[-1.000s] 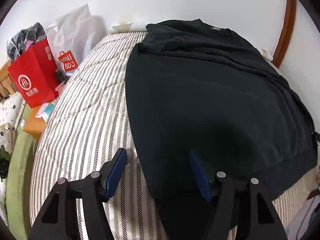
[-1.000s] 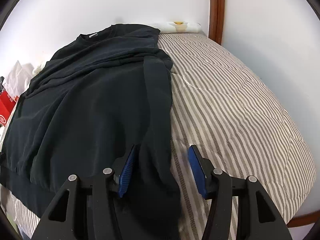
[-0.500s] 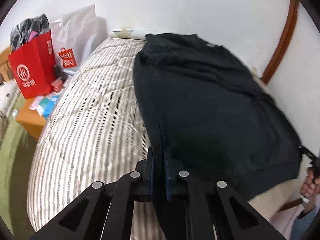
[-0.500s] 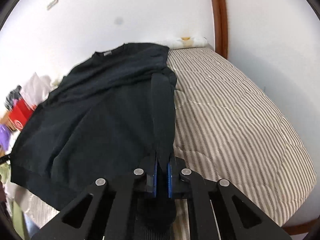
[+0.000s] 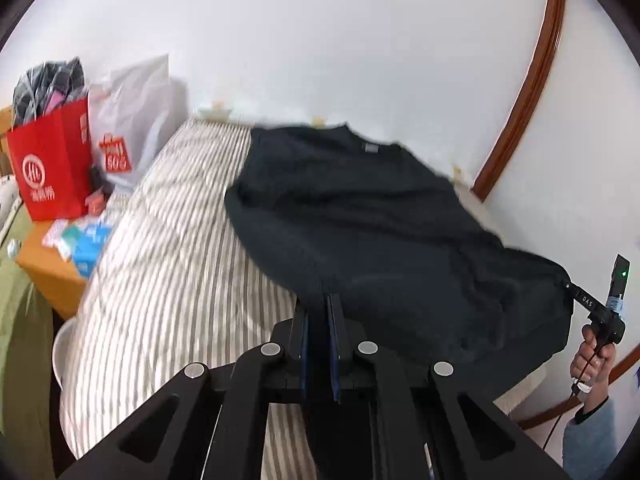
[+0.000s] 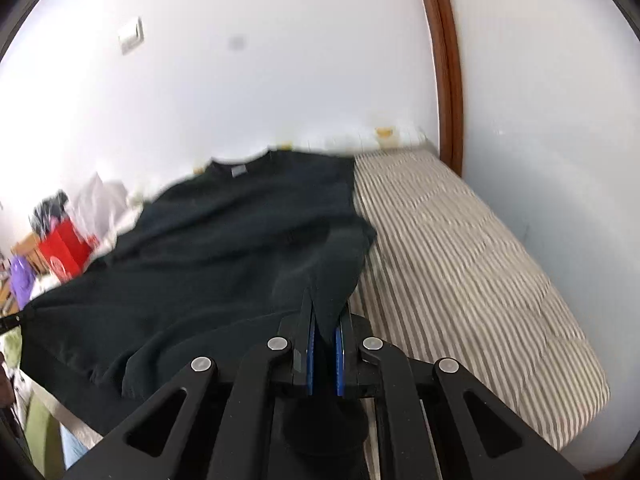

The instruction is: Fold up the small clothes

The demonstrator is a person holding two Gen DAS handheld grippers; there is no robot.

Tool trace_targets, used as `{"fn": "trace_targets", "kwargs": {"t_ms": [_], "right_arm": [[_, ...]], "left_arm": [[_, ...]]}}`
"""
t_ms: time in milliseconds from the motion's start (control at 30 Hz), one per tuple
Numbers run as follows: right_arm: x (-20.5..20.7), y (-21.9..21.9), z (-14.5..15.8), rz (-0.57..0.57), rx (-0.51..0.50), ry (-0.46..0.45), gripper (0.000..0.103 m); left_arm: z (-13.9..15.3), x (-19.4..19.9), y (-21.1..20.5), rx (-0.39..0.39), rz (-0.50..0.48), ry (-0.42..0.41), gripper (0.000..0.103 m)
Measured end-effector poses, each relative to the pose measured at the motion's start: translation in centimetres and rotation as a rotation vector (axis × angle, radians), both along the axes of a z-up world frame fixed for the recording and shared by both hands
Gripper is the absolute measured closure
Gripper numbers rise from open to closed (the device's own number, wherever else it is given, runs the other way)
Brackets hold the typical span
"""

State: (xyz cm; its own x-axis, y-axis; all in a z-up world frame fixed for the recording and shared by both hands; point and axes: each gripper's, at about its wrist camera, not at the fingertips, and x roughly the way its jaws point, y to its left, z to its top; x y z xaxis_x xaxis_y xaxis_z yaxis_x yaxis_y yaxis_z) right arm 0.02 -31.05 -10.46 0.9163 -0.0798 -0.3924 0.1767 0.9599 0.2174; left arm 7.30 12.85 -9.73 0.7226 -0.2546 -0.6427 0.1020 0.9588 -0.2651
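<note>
Walls (image 5: 360,40) of plain white close the room on two sides, with a brown wooden trim (image 5: 528,80) curving up where they meet. Below them the bed (image 5: 160,260) in its grey-and-white striped cover fills most of both views; its right half lies bare (image 6: 460,260) up to the wall.

Across the bed spreads the black shirt (image 5: 360,208), neck label toward the far wall — the far part lies flat, while the near hem is raised off the cover at both corners. Left gripper (image 5: 318,308) is clamped on the hem's left corner, blue pads pressed together with cloth between them. Right gripper (image 6: 325,320) is clamped the same way on the right corner, where a fold of sleeve or side (image 6: 332,264) runs into it. From the left wrist view the right gripper (image 5: 588,304) shows at the shirt's far corner, held by a hand (image 5: 592,356) in a grey-blue sleeve.

Beside the bed on the left stands a wooden stand (image 5: 48,276), crowded: a red paper bag (image 5: 52,168) stuffed with dark things, a white plastic bag (image 5: 128,120) behind it, and small blue and white packets (image 5: 80,240) — too blurred to tell apart. Green fabric (image 5: 20,340) hangs at the left edge. A wall switch (image 6: 131,35) sits high up in the right wrist view.
</note>
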Motion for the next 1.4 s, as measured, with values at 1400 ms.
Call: {"fn": "trace_targets", "kwargs": {"t_ms": [1400], "right_arm": [[29.6, -5.3, 1.2, -0.058, 0.046, 0.233, 0.084]], "left_arm": [[-6.4, 26.7, -0.1, 0.155, 0.135, 0.112, 0.083]]}}
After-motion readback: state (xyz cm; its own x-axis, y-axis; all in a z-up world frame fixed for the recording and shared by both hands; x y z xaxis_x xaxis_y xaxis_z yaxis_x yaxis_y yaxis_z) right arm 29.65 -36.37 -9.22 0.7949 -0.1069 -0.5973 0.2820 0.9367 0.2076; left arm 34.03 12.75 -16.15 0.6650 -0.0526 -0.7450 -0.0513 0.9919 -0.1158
